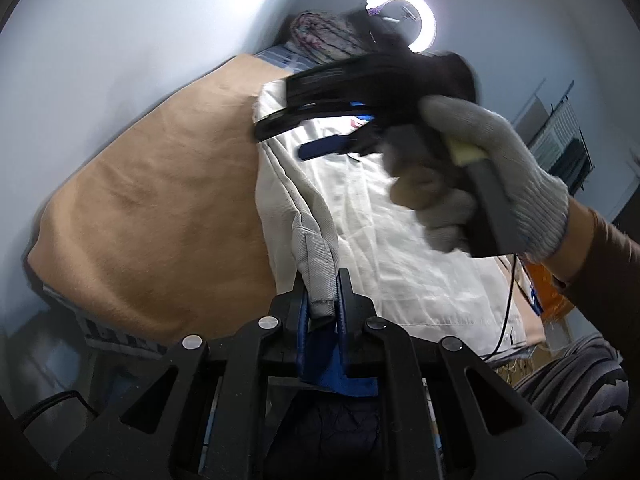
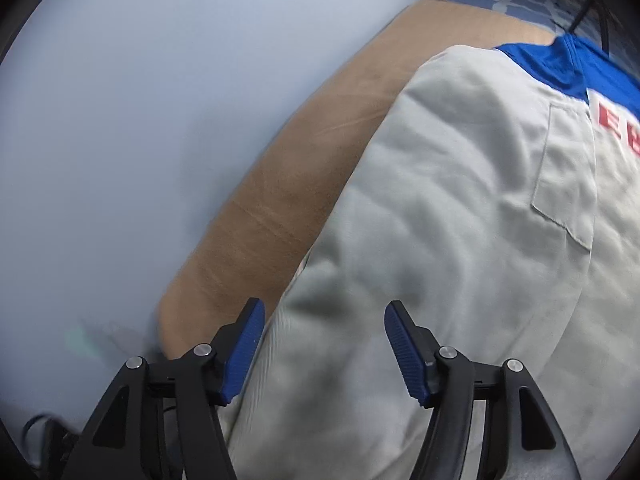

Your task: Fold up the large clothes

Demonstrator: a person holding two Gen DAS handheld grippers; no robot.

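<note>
My left gripper (image 1: 322, 292) is clamped on the hem of the jacket (image 1: 380, 216) lying on the tan bed (image 1: 152, 200), anchoring it, while my right gripper (image 2: 324, 344), jaws apart, hovers over the cloth to grab.

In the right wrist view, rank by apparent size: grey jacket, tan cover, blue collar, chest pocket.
Largest to smallest, as seen:
1. Jacket
2. Tan cover
3. Pocket and blue collar: they look alike and the collar is cut off by the frame, so unranked.

jacket (image 2: 460, 208): matt woven cloth | bed cover (image 1: 152, 208): soft tan fabric
</note>
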